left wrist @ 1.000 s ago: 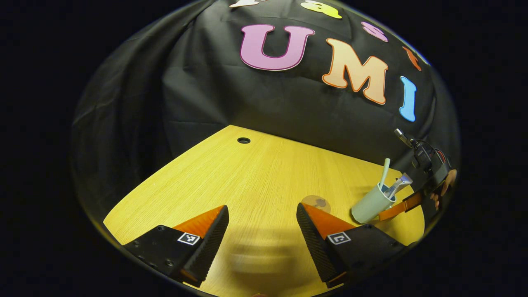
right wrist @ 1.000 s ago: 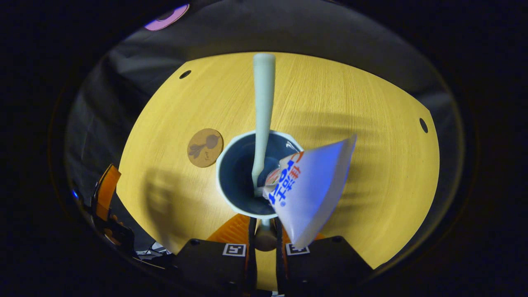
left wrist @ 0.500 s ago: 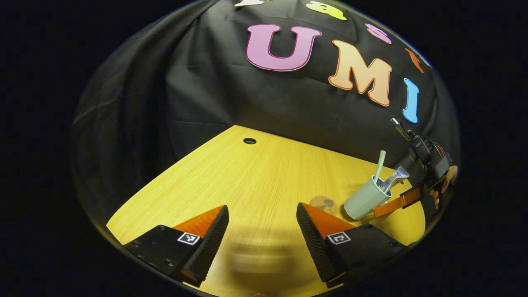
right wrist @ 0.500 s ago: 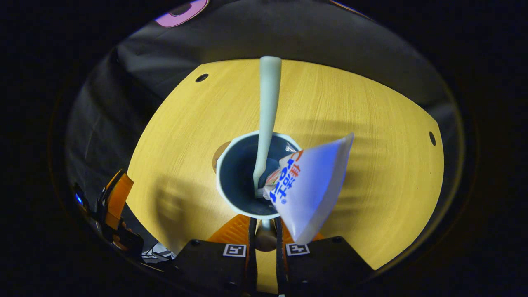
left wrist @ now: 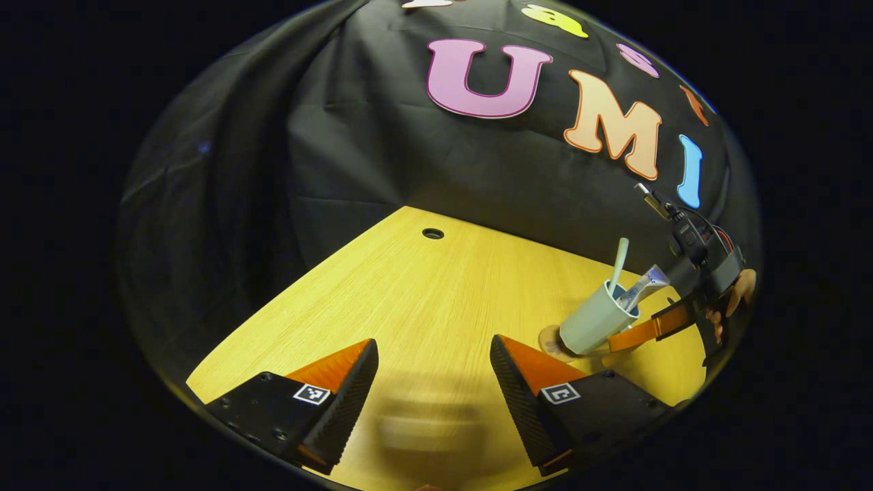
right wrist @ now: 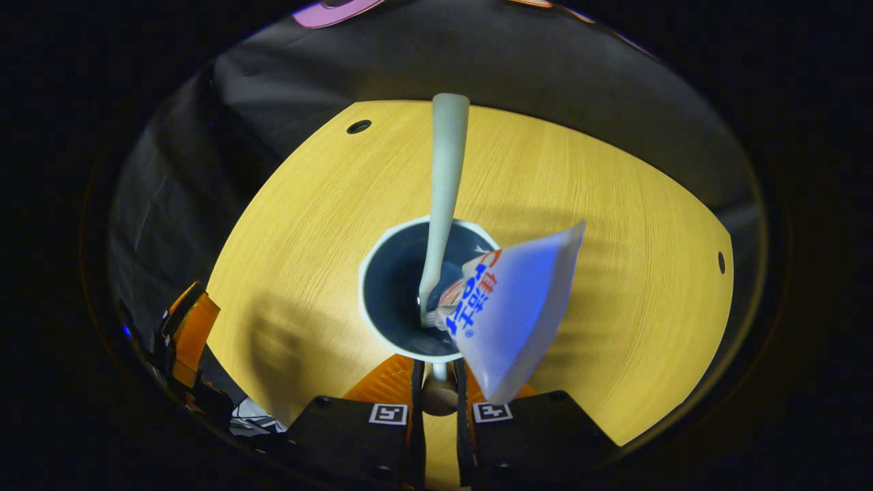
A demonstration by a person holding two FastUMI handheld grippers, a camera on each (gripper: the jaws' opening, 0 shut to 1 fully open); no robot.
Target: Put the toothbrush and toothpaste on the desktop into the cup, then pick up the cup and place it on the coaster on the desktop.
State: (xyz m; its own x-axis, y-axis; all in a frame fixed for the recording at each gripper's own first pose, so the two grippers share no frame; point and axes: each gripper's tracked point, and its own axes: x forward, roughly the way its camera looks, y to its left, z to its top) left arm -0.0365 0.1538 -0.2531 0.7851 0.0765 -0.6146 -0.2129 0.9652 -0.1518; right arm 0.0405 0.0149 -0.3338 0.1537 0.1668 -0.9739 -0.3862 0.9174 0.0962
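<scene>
The right gripper (right wrist: 436,382) has its jaws pinched nearly together on the near wall of the cup (right wrist: 382,300), gripping it by the rim. From the right gripper view you look straight down into the dark inside of that cup, where the pale toothbrush (right wrist: 443,198) stands with its handle leaning away over the far rim, and the toothpaste (right wrist: 511,320) tube pokes out over the rim beside it, its flat crimped end fanned wide toward the camera. In the left gripper view the same cup (left wrist: 592,326) shows tilted, its mouth leaning toward the hand (left wrist: 733,303) that holds the right gripper (left wrist: 617,341), with the toothbrush (left wrist: 618,262) and toothpaste (left wrist: 641,286) sticking up out of it. The cup's base sits over the round coaster (left wrist: 547,339), part of which peeks out at the base; whether the base is touching it I cannot tell. The left gripper (left wrist: 434,378) hangs low over the yellow wooden counter (left wrist: 409,300) with its jaws spread wide and nothing between them, well apart from the cup. A small round hole (left wrist: 432,234) marks the counter near its far edge.
</scene>
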